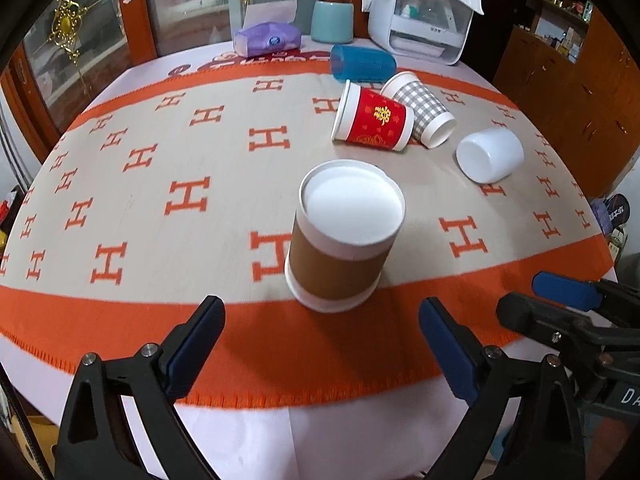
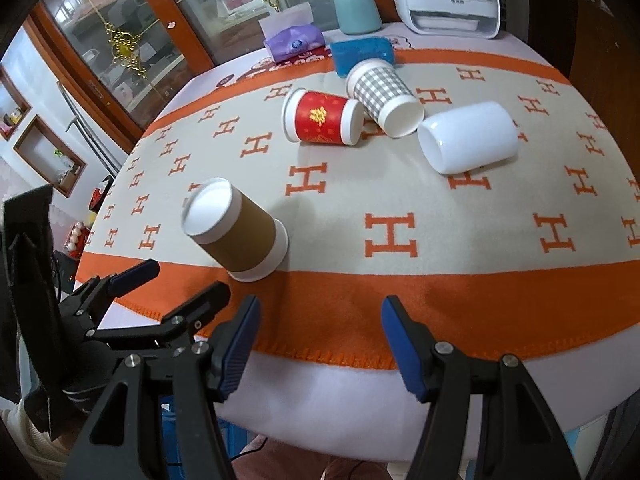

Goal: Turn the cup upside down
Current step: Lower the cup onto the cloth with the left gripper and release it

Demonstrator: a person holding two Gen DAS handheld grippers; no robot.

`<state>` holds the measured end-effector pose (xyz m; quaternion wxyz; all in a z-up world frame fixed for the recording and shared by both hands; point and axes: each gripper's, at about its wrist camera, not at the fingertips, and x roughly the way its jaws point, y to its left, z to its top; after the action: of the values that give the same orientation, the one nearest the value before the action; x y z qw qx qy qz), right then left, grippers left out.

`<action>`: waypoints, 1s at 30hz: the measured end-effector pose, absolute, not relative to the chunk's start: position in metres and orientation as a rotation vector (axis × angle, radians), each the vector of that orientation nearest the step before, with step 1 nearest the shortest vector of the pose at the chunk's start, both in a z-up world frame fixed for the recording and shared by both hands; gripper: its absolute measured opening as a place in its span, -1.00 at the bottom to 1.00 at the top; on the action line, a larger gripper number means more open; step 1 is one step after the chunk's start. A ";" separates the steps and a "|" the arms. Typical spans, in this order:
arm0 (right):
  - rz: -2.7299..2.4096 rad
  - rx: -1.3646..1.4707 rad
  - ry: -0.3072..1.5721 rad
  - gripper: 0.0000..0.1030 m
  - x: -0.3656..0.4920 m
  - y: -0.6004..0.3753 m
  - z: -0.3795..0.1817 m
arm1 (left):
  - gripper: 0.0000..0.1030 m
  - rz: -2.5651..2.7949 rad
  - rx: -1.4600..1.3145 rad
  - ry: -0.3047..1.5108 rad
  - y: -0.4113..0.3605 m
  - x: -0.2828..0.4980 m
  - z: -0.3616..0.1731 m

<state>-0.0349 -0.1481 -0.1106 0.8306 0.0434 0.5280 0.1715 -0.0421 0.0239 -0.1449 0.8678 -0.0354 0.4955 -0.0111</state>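
Brown cup (image 1: 340, 240) stands base-up at twelve o'clock of the left gripper (image 1: 322, 334) (nearer one); both grippers gape empty.

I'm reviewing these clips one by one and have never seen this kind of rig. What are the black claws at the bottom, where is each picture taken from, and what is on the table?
No robot here: a person holds a two-finger gripper in each hand, and each gripper has a fisheye camera looking along its fingers. One picture comes from the left gripper, the other from the right gripper. Both are open and hold nothing. On the orange-bordered H-pattern cloth the brown cup stands upside down, base up. Behind it four cups lie on their sides: a red cup, a grey checked cup, a white cup and a blue cup. Farther back sit a tissue pack and a teal jar.
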 end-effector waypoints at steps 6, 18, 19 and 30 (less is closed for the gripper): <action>0.373 0.075 1.055 0.22 -0.044 -0.145 -0.072 | 0.88 0.003 -0.062 1.096 0.027 -0.049 -0.128; 0.367 0.122 0.968 0.22 -0.045 -0.141 0.000 | 0.98 0.111 -0.045 0.935 0.038 -0.058 -0.023; 0.364 0.115 0.958 0.22 -0.046 -0.140 0.003 | 0.98 0.122 -0.047 0.923 0.038 -0.058 -0.016; 0.322 0.058 0.872 0.23 -0.053 -0.138 0.028 | 0.98 0.146 -0.094 0.875 0.037 -0.059 0.008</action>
<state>-0.0530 -0.1380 0.0277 0.8935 0.0282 0.4204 0.1551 -0.0594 0.0370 0.0083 0.9023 -0.0453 0.4230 0.0704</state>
